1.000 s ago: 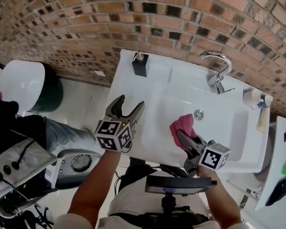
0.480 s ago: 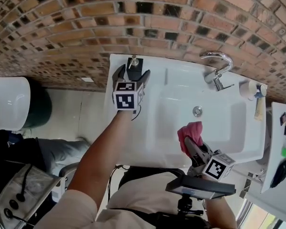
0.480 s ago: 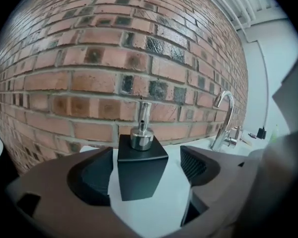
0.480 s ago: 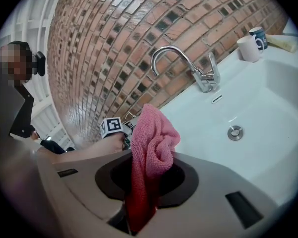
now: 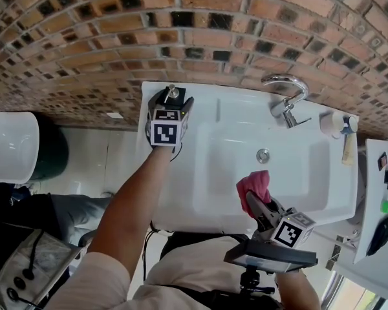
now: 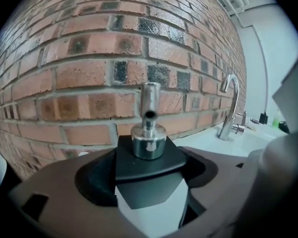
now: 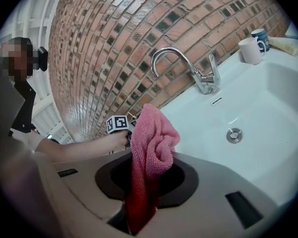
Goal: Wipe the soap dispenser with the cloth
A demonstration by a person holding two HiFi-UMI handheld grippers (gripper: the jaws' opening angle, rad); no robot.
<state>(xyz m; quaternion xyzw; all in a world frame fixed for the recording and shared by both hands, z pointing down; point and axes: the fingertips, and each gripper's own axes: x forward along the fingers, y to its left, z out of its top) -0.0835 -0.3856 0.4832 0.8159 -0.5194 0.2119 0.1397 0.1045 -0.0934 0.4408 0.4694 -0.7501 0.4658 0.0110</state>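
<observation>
**Dispenser Between Wide Jaws, Cloth Clamped**

Counted: one soap dispenser (image 6: 149, 163), one pink cloth (image 7: 152, 142), two grippers, one tap (image 5: 284, 93), one drain (image 5: 263, 154), two mugs.

Soap dispenser: black, with a silver pump on top. Stands on the back ledge of the white sink (image 5: 310, 196), well to the left of the tap as the head view shows it, hard by the brick wall (image 5: 213, 18).

Left gripper (image 5: 174, 101): also well left of the tap, reaching in around the dispenser. Jaws wide apart, one on each side of the black body, having just closed in a little. Dark gaps visible beside the body in the left gripper view, so no firm clamp to be seen; touching or not, cannot tell.

Right gripper (image 5: 252, 201): on the near side of the basin from the tap, with the drain between the two. Jaws pinched together on the cloth, which bunches up above them in a loose fold and hangs clear of the basin.

Mugs: a white one (image 7: 250, 50) and a dark blue one (image 7: 261, 35), just beside each other, on the ledge to the right of the tap.
</observation>
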